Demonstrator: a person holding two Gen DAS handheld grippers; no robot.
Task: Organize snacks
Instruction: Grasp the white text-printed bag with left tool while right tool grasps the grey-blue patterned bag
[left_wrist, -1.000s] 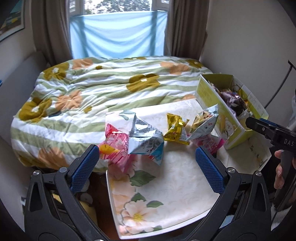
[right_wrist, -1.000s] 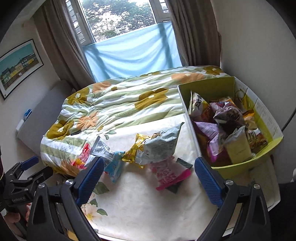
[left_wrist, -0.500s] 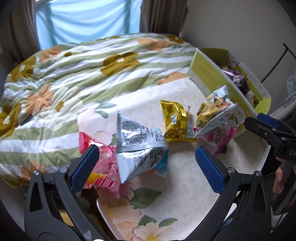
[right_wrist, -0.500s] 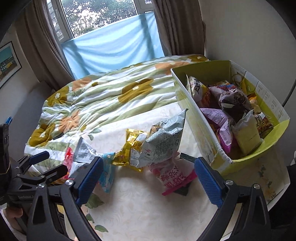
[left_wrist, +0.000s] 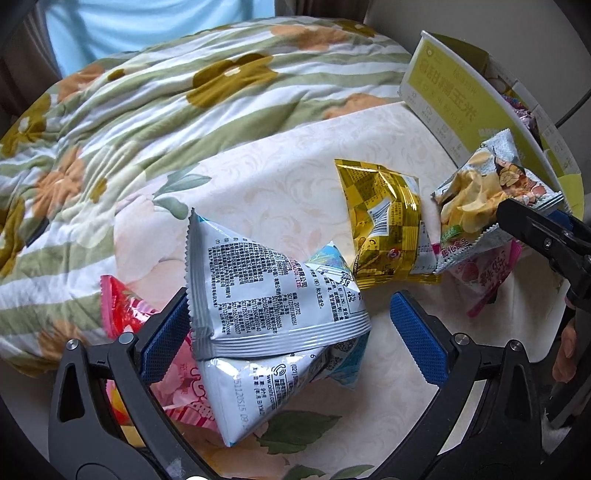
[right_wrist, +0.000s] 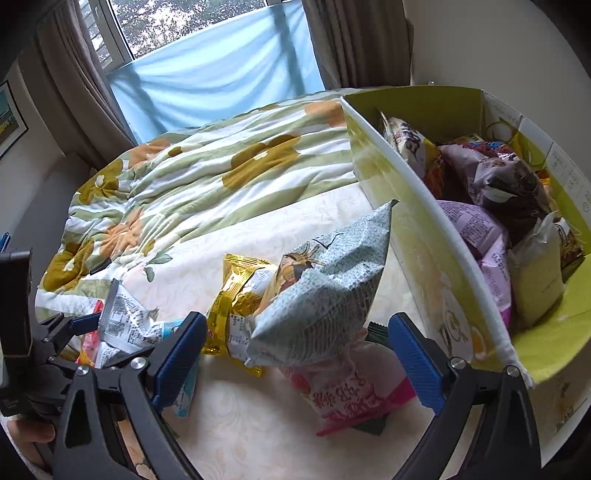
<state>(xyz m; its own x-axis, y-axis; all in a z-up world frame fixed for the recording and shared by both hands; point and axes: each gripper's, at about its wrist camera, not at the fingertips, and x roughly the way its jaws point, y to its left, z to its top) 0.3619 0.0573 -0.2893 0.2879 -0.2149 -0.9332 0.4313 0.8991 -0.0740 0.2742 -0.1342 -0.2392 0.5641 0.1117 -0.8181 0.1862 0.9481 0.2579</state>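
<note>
Left gripper (left_wrist: 291, 328) open around white snack bag (left_wrist: 273, 295).

A silver packet (left_wrist: 273, 295) lies atop a pink one (left_wrist: 177, 391); gold (left_wrist: 384, 229) and grey (right_wrist: 325, 299) bags lean beside the seemingly full green box (right_wrist: 436, 236).

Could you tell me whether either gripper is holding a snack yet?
No: the left gripper straddles the white packet, the right gripper the grey bag, both open.

You see a silver-white packet (left_wrist: 273, 295) printed black with light blue corners, a gold checked packet (left_wrist: 384, 221), a pink packet (right_wrist: 343, 395), a yellow-green box (right_wrist: 417, 210), and a green-striped quilt (left_wrist: 155, 110) with ochre and orange flowers.
</note>
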